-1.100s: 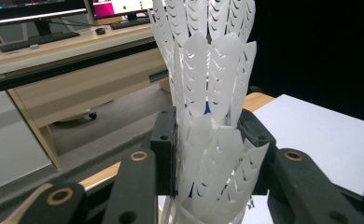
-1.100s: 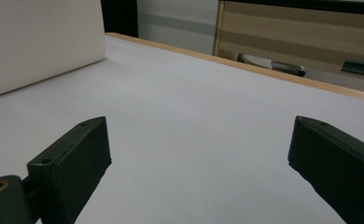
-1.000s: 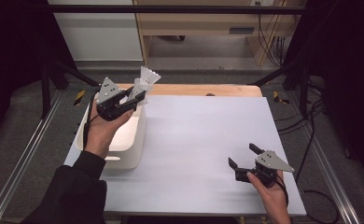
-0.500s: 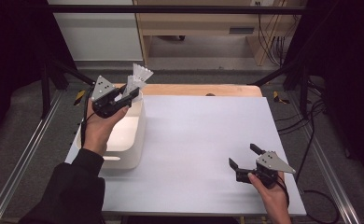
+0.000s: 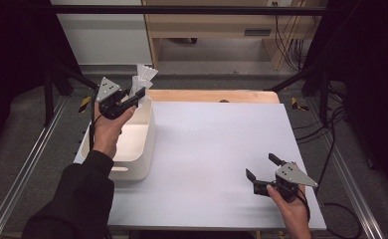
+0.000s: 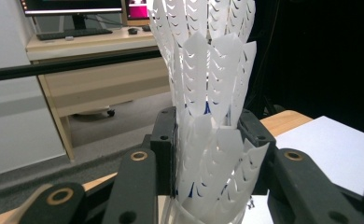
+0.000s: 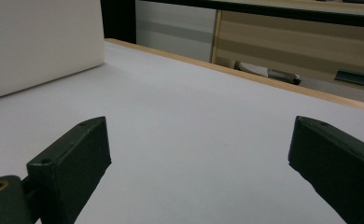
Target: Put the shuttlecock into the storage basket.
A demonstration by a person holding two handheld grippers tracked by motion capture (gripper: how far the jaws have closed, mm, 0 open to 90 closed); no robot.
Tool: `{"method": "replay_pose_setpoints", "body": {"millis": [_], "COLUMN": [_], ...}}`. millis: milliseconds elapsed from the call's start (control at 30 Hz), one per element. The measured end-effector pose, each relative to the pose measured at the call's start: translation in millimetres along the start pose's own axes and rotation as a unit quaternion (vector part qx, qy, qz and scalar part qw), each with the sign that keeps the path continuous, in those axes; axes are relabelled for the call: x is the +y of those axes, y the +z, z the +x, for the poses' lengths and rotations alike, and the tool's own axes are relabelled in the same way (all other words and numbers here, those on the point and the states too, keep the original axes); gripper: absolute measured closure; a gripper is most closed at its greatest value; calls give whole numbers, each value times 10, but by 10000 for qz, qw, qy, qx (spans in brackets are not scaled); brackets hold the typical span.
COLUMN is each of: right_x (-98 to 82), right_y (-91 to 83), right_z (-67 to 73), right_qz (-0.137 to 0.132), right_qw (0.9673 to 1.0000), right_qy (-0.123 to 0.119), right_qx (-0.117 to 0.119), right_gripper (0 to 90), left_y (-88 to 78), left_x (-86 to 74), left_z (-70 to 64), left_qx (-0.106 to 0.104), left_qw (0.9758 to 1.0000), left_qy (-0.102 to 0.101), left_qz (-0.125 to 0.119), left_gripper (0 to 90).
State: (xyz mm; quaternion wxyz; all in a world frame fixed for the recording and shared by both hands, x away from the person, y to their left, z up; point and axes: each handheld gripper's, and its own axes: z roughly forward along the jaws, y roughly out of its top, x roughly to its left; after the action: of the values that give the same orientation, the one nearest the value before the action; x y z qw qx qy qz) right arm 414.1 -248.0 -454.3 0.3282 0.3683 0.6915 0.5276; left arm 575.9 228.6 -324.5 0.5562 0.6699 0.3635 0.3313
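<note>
My left gripper [image 5: 138, 94] is raised over the far end of a white bin [image 5: 143, 149] at the table's left side. It is shut on a white foam net sleeve [image 5: 144, 77] that sticks up and outward past the fingertips. In the left gripper view the sleeve [image 6: 208, 93], cut with rows of crescent slits, stands upright between the two black jaws of that gripper [image 6: 208, 135], which press on its lower part. My right gripper [image 5: 262, 167] rests low at the front right of the table, open, and its own view of it [image 7: 203, 154] has nothing between the jaws.
The table [image 5: 212, 149] has a pale grey top with a wooden far edge. The bin's wall [image 7: 35, 42] lies far off to the left in the right gripper view. A wooden desk and cables stand behind the table.
My left hand has carried the foam sleeve to the left and slightly down, still over the bin. The right hand has not moved.
</note>
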Motion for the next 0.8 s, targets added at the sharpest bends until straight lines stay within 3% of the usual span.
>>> {"method": "replay_pose_setpoints", "body": {"millis": [167,367,800], "right_x": [-1,-2,15], "right_y": [-19,-26,-52], "right_z": [6,-4,-18], "right_qz": [-14,-44,-161], "right_qw": [10000,10000,9998], "right_qy": [-10,1,-39], "right_qx": [-19,-49,-98], "right_gripper": [55,55,57], "left_y": [52,115,171], "left_x": [-46,-100,-229], "left_z": [64,96,156], "left_qx": [47,61,-30], "left_qw": [9998,9998,9988], "left_qy": [-184,-204,-482], "left_qz": [-54,-53,-94], "left_gripper": [638,639,638]}}
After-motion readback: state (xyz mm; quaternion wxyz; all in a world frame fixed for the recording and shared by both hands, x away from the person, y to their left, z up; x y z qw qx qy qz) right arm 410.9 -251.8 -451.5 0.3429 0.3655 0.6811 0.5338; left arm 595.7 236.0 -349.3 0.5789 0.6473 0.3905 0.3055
